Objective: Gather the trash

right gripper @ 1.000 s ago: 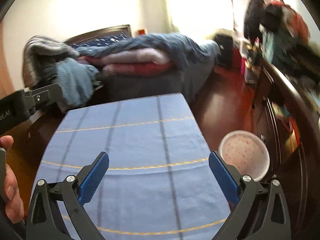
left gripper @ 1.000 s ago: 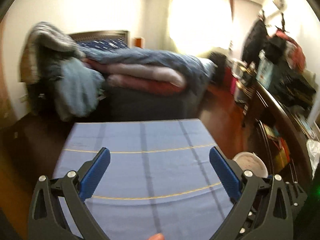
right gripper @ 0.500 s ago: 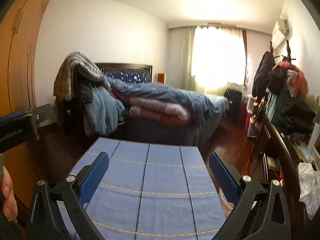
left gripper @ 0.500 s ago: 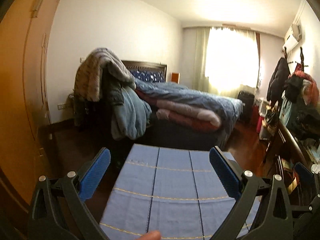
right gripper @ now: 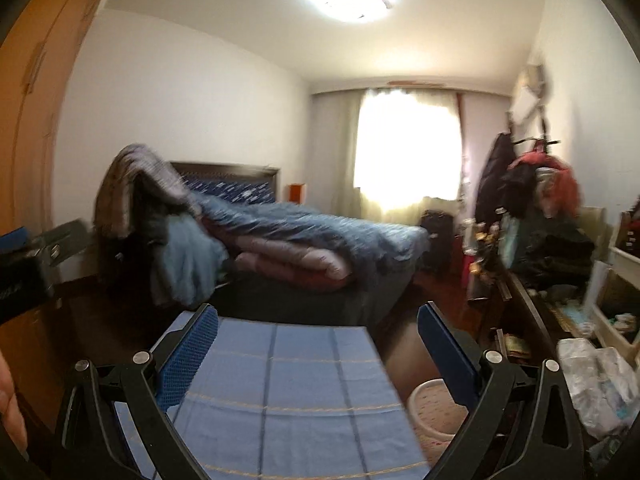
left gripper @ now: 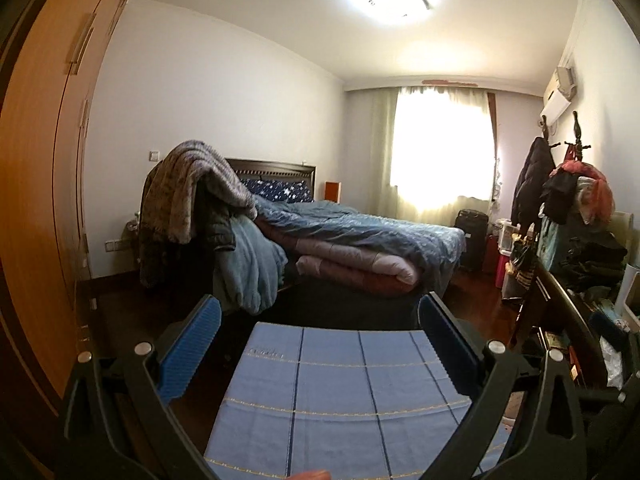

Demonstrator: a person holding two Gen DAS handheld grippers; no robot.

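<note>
My left gripper (left gripper: 320,332) is open and empty, held above a table covered with a blue checked cloth (left gripper: 344,400). My right gripper (right gripper: 318,332) is open and empty above the same cloth (right gripper: 280,396). No piece of trash shows on the cloth in either view. A pale round bin (right gripper: 436,408) with a speckled inside stands on the floor to the right of the table, partly behind my right gripper's right finger. The left gripper's body (right gripper: 28,276) shows at the left edge of the right wrist view.
A bed (left gripper: 360,240) piled with quilts and clothes stands beyond the table. A wooden wardrobe (left gripper: 36,200) fills the left side. A cluttered dark desk (left gripper: 568,304) and a coat rack (left gripper: 560,184) line the right wall. Crumpled plastic bags (right gripper: 600,384) lie at the right.
Both grippers have tilted upward: the views swung from the tablecloth to the bedroom and ceiling. The bin slid low in the right wrist view. Both stayed open.
</note>
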